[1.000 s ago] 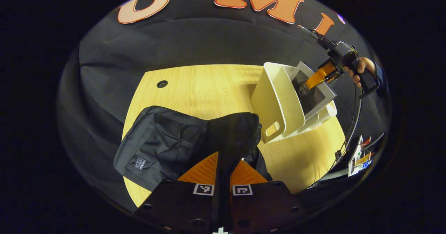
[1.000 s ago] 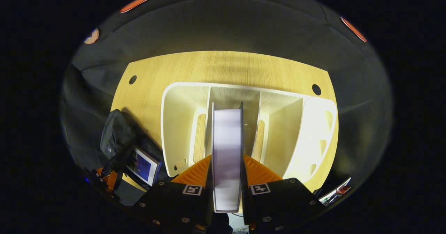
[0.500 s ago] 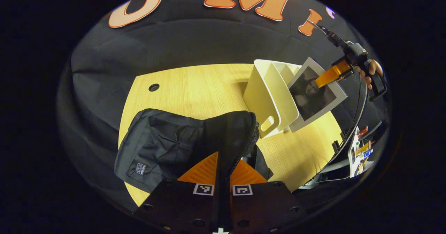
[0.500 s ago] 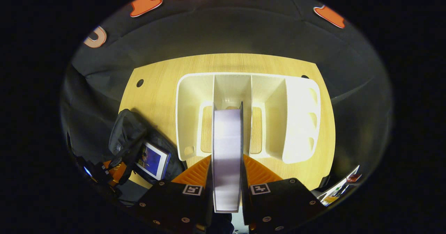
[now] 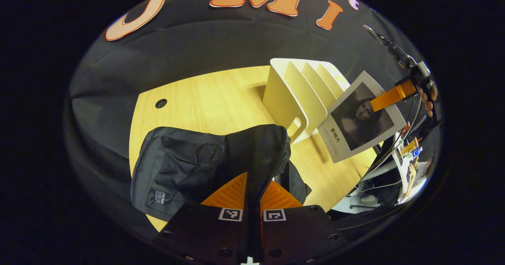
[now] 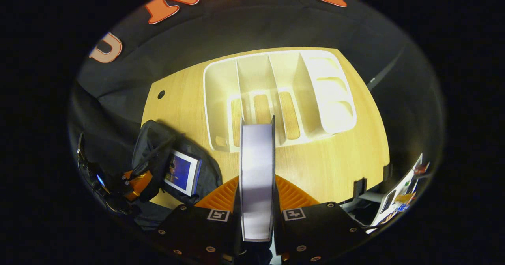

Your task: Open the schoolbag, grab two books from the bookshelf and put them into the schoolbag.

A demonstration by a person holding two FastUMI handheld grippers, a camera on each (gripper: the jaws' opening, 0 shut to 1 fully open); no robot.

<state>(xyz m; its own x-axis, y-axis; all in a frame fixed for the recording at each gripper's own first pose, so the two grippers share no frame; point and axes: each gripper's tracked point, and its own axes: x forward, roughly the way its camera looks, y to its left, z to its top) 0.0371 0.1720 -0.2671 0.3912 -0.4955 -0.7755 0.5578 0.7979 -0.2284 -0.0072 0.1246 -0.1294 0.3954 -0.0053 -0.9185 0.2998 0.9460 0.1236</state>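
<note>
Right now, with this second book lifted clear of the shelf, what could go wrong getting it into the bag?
The right gripper pinches the book by one edge only, so it may swing or slip. The schoolbag mouth is held open just by the left gripper on its flap; losing that could close it. The first book inside may block entry.

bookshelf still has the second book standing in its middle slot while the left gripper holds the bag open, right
Not quite. The bookshelf has no book in its slots; the right gripper view shows all of them bare. The book is clamped in the right gripper, off the shelf. The left gripper does pinch the bag at its zip edge.
</note>
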